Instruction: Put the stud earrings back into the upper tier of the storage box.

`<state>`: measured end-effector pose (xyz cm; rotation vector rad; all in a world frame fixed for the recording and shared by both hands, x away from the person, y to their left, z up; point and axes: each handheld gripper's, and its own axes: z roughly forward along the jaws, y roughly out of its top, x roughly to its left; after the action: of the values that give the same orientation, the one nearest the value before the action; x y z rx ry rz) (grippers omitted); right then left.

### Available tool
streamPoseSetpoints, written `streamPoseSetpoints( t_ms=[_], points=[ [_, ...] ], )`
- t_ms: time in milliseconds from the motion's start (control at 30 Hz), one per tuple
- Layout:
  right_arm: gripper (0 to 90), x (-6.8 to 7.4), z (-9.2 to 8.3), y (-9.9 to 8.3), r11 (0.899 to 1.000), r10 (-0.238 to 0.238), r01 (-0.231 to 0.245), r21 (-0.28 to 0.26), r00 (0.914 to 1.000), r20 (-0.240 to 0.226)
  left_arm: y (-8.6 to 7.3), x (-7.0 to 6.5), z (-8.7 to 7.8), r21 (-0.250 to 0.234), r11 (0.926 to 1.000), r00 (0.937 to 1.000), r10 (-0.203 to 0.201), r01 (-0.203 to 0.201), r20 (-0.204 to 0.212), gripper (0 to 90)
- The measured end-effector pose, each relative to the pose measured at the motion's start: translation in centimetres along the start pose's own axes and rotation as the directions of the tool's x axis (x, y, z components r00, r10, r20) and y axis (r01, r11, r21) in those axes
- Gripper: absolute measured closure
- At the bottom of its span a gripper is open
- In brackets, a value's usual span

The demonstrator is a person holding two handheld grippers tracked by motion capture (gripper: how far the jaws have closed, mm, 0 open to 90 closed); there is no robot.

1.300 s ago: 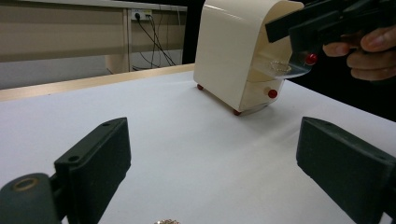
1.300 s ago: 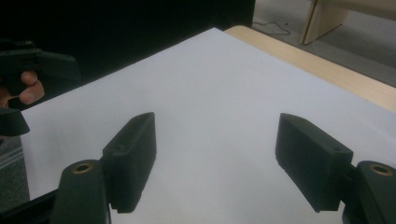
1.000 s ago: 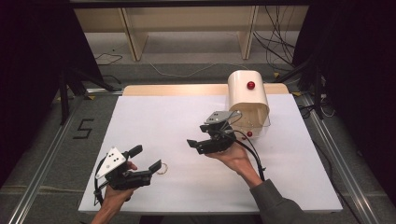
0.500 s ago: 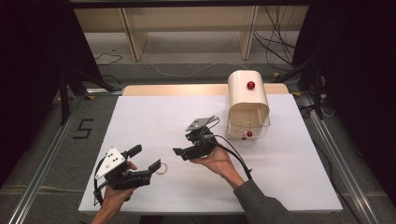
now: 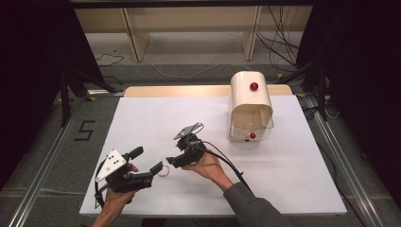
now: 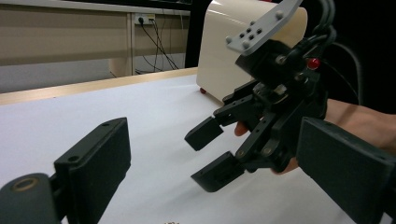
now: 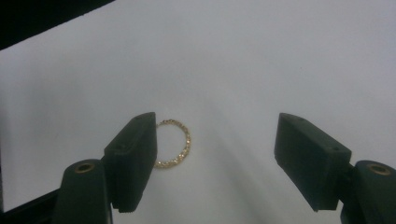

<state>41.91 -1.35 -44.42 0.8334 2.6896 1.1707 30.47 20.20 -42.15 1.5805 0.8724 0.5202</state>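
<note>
Since the earlier frame, right claw [image 5: 169, 161] has dropped from the cream breadbox-like case [image 5: 250, 101] toward 7 o'clock, jaws spread, nothing between. Gold chain bracelet [image 5: 164, 170] lies flat on the counter [image 5: 283, 179], just beside spread left claw [image 5: 147, 161]. Approach step; next, straddle and pinch it. Floor marking reads "5" [image 5: 85, 130].

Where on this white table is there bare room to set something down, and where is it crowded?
The white table is bare across its far left, from the wooden back edge down toward the left tool. The near right corner, below the cream box, is bare too. It is crowded at near centre, where both tools, the right tool included, flank the gold bracelet.
</note>
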Motion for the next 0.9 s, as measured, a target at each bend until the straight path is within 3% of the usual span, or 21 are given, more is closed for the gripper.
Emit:
streamPoseSetpoints(
  t_ms=[467,567,900],
  points=[
    [43.8,1.0,3.4,-0.2,0.995,-0.033,0.035,0.09,0.9992,-0.023,0.0,0.0,-0.1,-0.004,1.0,1.0,-0.003,0.003,0.005,9.4],
    [46.1,1.1,3.8,-0.3,0.994,-0.019,0.021,0.105,0.9995,-0.024,0.0,0.0,0.0,-0.003,1.0,1.0,-0.001,0.001,0.008,9.3],
    [55.2,1.9,4.8,-0.6,0.987,-0.066,0.067,0.149,0.9978,-0.01,0.0,0.0,0.0,-0.001,1.0,1.0,0.001,-0.001,0.009,9.2]
  ],
)
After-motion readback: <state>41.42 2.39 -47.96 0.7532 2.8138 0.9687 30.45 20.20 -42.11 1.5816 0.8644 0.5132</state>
